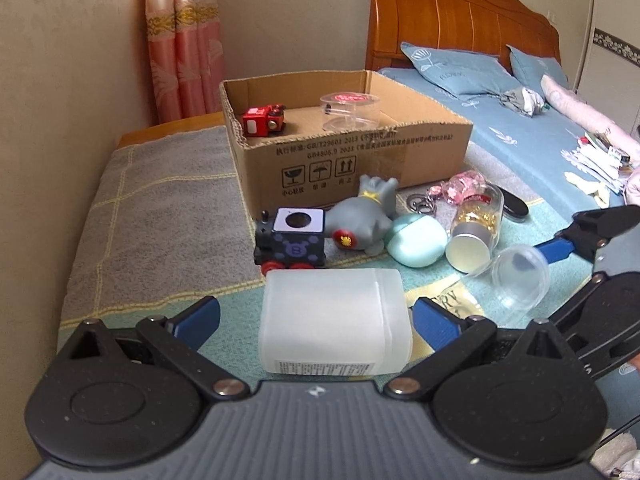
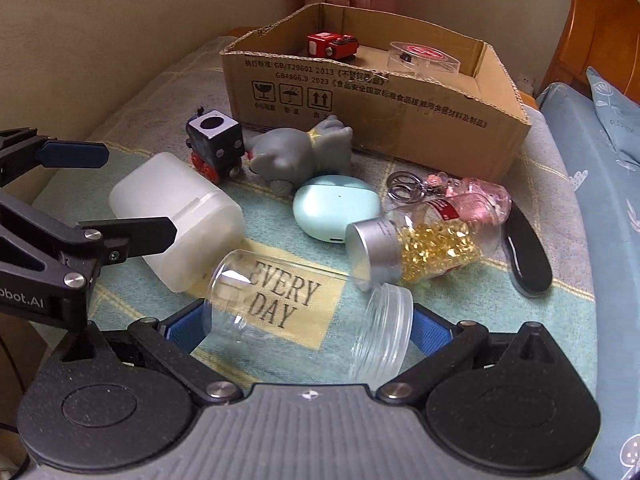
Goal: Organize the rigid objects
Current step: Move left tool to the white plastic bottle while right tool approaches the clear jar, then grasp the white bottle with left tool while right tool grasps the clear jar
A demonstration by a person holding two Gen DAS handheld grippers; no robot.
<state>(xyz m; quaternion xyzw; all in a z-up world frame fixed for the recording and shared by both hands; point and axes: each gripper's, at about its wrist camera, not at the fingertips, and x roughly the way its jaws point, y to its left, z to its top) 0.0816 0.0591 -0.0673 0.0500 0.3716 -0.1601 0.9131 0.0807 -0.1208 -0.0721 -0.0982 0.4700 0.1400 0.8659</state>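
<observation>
The left hand-held gripper (image 1: 316,314) is spread wide around a frosted white container (image 1: 335,322) that lies on its side on the blanket-covered bed (image 1: 160,216). Both blue pads stand just beside the container's ends; no firm contact is visible.

The right hand-held gripper (image 2: 308,326) is likewise spread, straddling a clear jar (image 2: 308,304) that lies on its side over a yellow patch printed "EVERY DAY" (image 2: 284,300). Its blue pads sit close at both ends of the jar; whether they touch cannot be told.

Items near the two grippers:
- A black toy train (image 1: 290,242) with red wheels, just beyond the white container.
- A grey toy animal (image 1: 366,220), tipped over, touching the train.
- A mint-green case (image 1: 418,240) beside the animal.
- A glass bottle of golden capsules (image 2: 424,248) with a silver cap, on its side, near the clear jar.
- A pink keyring charm (image 2: 472,196) and a flat black object (image 2: 526,256) further right.

A cardboard box (image 1: 360,160) stands behind these items. It holds a red toy train (image 1: 264,120) and a clear round tub (image 1: 350,112), well apart from each other.
</observation>
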